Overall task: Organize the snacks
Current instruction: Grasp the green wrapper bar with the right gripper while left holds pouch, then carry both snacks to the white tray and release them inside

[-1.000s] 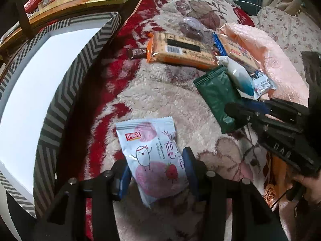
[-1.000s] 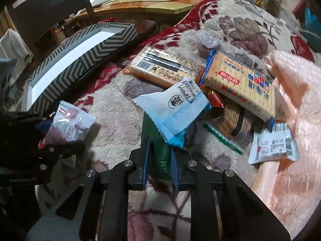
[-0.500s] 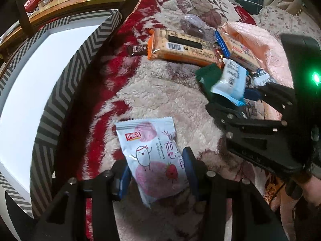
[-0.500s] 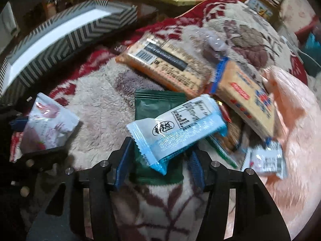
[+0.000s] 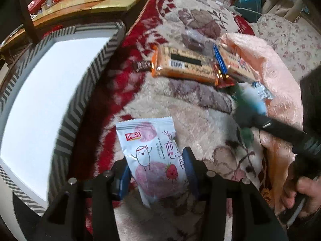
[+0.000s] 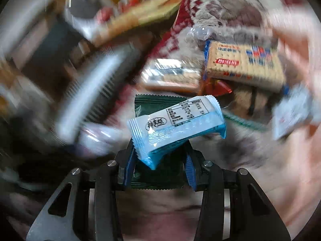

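Note:
My left gripper (image 5: 157, 168) is shut on a white and pink strawberry snack packet (image 5: 152, 156) and holds it over the carpet beside the striped box (image 5: 84, 84). My right gripper (image 6: 159, 169) is shut on a dark green packet (image 6: 160, 104) with a blue and white packet (image 6: 177, 124) lying on top of it; both are lifted and the view is blurred by motion. The right gripper also shows blurred in the left wrist view (image 5: 246, 114). Orange (image 5: 186, 66) and blue-edged (image 6: 242, 64) cracker packs lie on the carpet beyond.
The box has a white inside and a striped rim, left of the snacks. A small dark candy (image 5: 142, 65), a red wrapper (image 5: 223, 79) and a clear bag (image 5: 193, 41) lie near the cracker packs. A pink quilt (image 5: 266, 60) lies to the right, a wooden table (image 5: 90, 2) behind.
My right gripper has lifted the green and blue packets off the carpet and swung, blurring its view. My left gripper still holds the strawberry packet in much the same place.

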